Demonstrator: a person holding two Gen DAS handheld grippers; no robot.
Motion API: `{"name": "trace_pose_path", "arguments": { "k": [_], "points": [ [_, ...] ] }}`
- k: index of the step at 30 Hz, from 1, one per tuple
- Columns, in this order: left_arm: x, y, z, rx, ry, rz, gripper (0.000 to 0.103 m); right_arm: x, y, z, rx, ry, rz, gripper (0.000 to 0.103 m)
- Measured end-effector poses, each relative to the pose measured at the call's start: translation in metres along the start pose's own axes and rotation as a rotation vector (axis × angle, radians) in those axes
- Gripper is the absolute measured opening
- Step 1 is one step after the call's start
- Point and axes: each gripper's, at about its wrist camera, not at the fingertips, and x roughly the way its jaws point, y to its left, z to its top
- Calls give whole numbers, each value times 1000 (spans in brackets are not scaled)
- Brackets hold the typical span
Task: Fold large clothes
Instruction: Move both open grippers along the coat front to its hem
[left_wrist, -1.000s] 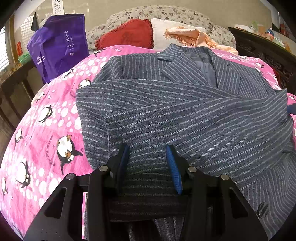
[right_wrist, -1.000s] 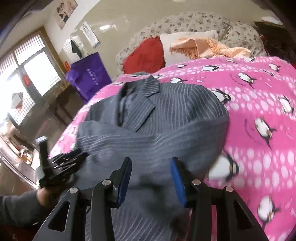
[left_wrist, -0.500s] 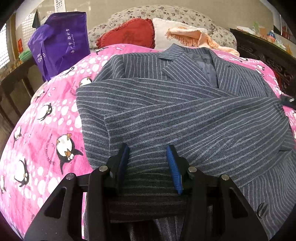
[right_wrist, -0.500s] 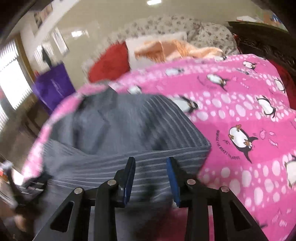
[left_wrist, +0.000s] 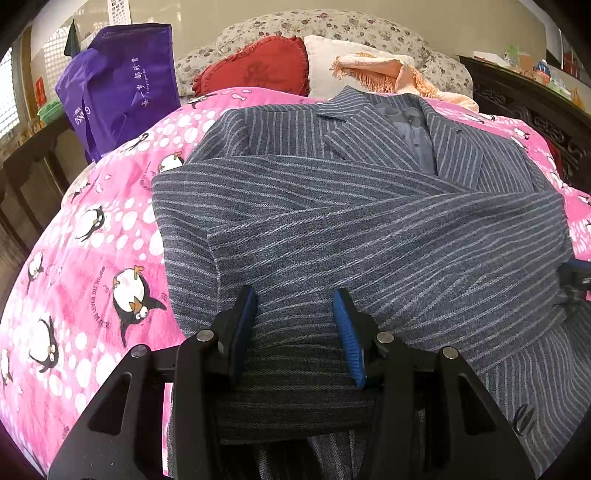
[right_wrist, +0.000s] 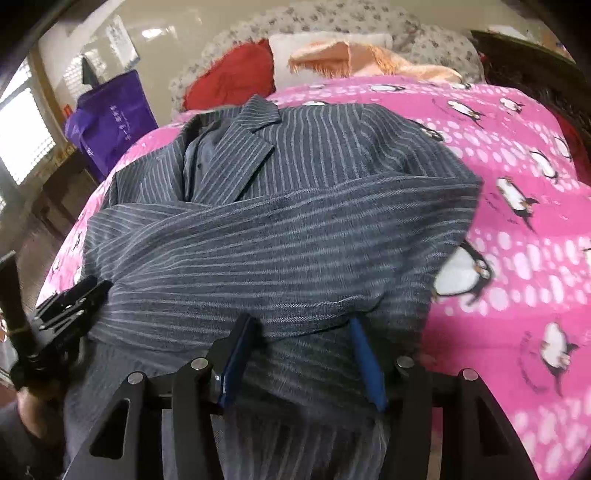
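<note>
A grey pinstriped suit jacket (left_wrist: 369, 221) lies face up on a pink penguin bedspread (left_wrist: 92, 258), both sleeves folded across its chest. It also shows in the right wrist view (right_wrist: 295, 240). My left gripper (left_wrist: 295, 314) is open, its blue pads over the jacket's lower hem on the left side. My right gripper (right_wrist: 299, 339) is open, its fingertips partly under a fold of cloth at the jacket's lower right. The left gripper also shows in the right wrist view (right_wrist: 70, 299) at the jacket's left edge.
A purple bag (left_wrist: 118, 96) stands at the bed's far left. A red heart cushion (left_wrist: 258, 70), a white pillow and an orange fringed cloth (left_wrist: 391, 74) lie at the head. Dark carved wooden furniture (left_wrist: 535, 118) runs along the right.
The right gripper swung back over the jacket's lower right edge and its jaws widened around the cloth. The left gripper stayed over the hem.
</note>
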Motion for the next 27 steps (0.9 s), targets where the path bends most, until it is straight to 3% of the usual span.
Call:
{"name": "trace_pose_path", "arguments": {
  "k": [5,7,10,11,12,14,16,19,22,23,24,27],
  "points": [
    [-4,1,5,29,28,-33,48,-55,14,-34,-32,6,6,52],
    [-22,13,12,27,80,-111,48,-72,18,-63,-53,36,66,53],
    [-59,41,13,12,67,-242,50,-85,28,-117,-152,99,96,63],
    [-72,55,8,32,66,-248,58,-84,30,-132,-186,125,77,66],
    [-81,66,1,52,65,-234,66,-80,28,-153,-224,165,35,68],
    [-92,86,-15,74,82,-193,66,-91,29,-176,-281,70,6,70],
    [-99,103,-40,71,132,-176,66,-100,26,-180,-236,56,18,70],
    [-113,108,-85,77,213,-208,66,-116,18,-179,-162,9,55,70],
    [-121,100,-129,77,287,-289,66,-136,11,-186,-160,-43,43,70],
    [-127,94,-145,105,271,-280,68,-142,10,-188,-174,-55,33,70],
    [-134,89,-153,142,237,-265,77,-147,7,-191,-190,-64,20,70],
    [-143,83,-169,179,258,-304,88,-153,-6,-206,-190,-25,15,70]
  ]
}}
